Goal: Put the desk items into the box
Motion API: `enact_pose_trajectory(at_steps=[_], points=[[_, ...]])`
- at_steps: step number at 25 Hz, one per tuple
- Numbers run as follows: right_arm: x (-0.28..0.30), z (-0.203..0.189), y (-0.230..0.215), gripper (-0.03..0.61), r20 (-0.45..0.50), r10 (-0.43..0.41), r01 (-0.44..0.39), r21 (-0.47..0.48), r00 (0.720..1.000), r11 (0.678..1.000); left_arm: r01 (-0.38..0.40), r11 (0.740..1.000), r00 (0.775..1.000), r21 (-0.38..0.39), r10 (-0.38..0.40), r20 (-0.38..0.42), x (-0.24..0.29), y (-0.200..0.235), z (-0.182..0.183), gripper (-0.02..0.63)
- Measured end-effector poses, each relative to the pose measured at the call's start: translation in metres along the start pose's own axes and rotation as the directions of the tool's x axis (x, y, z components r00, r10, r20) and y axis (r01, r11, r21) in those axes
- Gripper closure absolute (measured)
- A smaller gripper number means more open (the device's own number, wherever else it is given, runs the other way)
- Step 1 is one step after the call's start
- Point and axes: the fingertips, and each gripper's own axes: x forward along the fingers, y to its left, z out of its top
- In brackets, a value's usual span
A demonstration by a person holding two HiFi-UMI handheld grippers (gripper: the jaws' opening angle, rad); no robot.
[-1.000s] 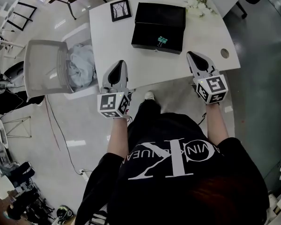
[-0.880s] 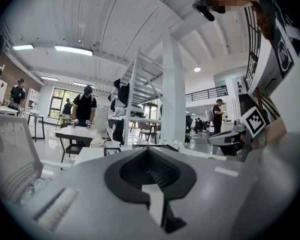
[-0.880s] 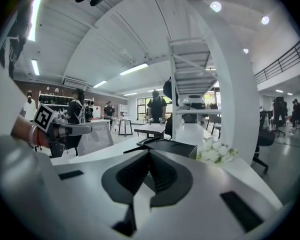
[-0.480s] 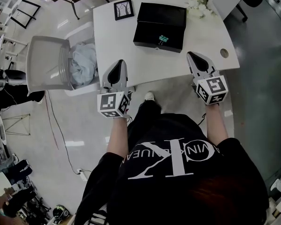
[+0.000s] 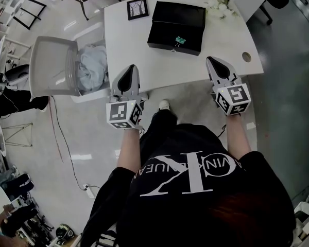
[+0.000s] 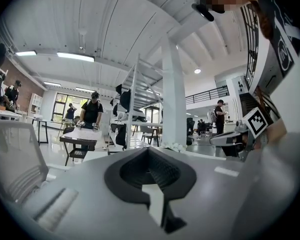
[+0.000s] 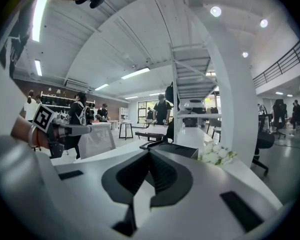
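**Head view.**
- Left gripper [image 5: 130, 68] and right gripper [image 5: 211, 60]: set at the near edge of the white curved desk [image 5: 144, 55], tips pointing away from the body, nothing carried.
- Black rectangular hard-sided box [image 5: 176, 19]: well ahead of the fingertips, between the lines of the two grippers.
- Small green binder clip [image 5: 180, 40]: on the near half of the box. Cannot tell whether inside an open tray or on top of a lid.
- Small black-framed square picture [image 5: 137, 8]: far ahead of the left fingers, flat on the desk, just beside the box and outside it.
- White flower sprig [image 5: 219, 4]: far ahead of the right fingers, on the desk beyond the box's far corner.

**Left gripper view.**
- Fingers [image 6: 125, 171]: pressed together, tips meeting, nothing between them.

**Right gripper view.**
- Fingers [image 7: 125, 176]: pressed together, empty.
- Box and flowers: ahead of the tips and slightly right.

**Step, as judged.**
- A rest at the desk edge.
- Fits a pause with the picture due to go in, or an end if only the clip counts.
- Any further pickup calls for parting the fingers and a long forward reach.
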Motion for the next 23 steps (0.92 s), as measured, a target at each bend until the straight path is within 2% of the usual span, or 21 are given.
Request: enact_pose_trajectory(at_steps=[5, 13, 23], points=[[-0.004, 0.005, -0.001, 0.565, 0.023, 0.003, -0.004, 0.011, 1.0, 1.0, -0.019, 1.0, 0.999, 0.025, 0.018, 0.026, -0.004, -0.001, 0.009, 0.604], [-0.007, 0.001, 0.003, 0.565, 0.021, 0.023, -0.023, -0.008, 1.0, 1.0, 0.001, 0.999, 1.0, 0.037, -0.002, 0.026, -0.004, -0.011, 0.008, 0.604], [-0.023, 0.004, 0.008, 0.565, 0.063, 0.066, -0.068, 0.036, 0.996, 0.997, -0.015, 0.999, 1.0, 0.048, 0.014, 0.019, -0.011, -0.015, 0.009, 0.604]])
